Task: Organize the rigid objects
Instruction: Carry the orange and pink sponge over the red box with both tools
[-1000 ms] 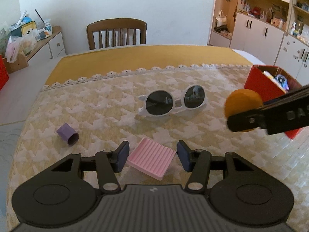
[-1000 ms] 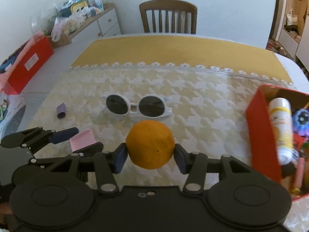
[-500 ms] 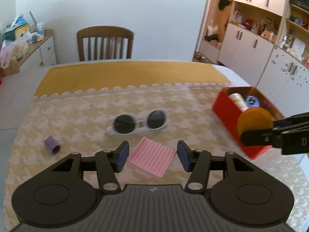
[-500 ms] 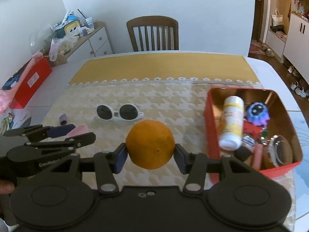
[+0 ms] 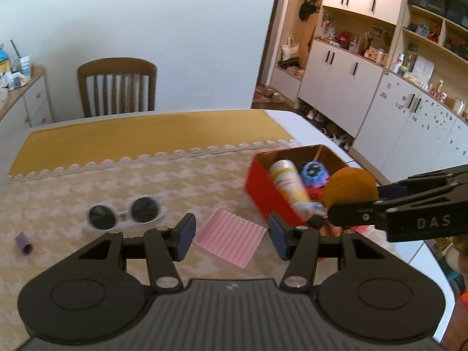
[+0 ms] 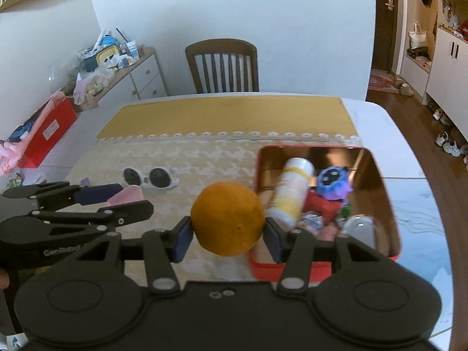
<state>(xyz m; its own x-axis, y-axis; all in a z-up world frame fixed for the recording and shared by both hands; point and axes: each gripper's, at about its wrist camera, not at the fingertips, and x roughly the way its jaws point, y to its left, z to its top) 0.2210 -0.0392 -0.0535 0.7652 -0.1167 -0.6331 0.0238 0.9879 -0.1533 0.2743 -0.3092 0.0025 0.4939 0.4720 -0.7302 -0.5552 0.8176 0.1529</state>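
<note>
The right tool (image 6: 228, 235) is clamped on the orange (image 6: 227, 218), both pads pressed into its round, faintly dimpled skin, and it hangs at the near left corner of the red tin (image 6: 392, 213), not over the opening by the look of the right wrist view. Inside that glossy, rounded-corner tin lie a smooth cream-and-yellow bottle (image 6: 292, 196), a blue spiky toy (image 6: 333, 182) and smaller bits too blurred to name, so part of the sorting looks done. The left tool (image 5: 231, 235) stands apart and empty, fingers spread above the counter (image 5: 117, 181) with the pink ridged pad (image 5: 231, 238) lying between them in the left wrist view; whether it touches the pad, I can't tell. White round-framed sunglasses (image 5: 125, 216) with dark lenses sit on the woven houndstooth cloth, hard plastic by the look, and a small purple hexagonal cap (image 5: 23, 242) lies on its side well off to the left. My read: the orange is close to a drop, then pad, glasses and cap are left to go.
</note>
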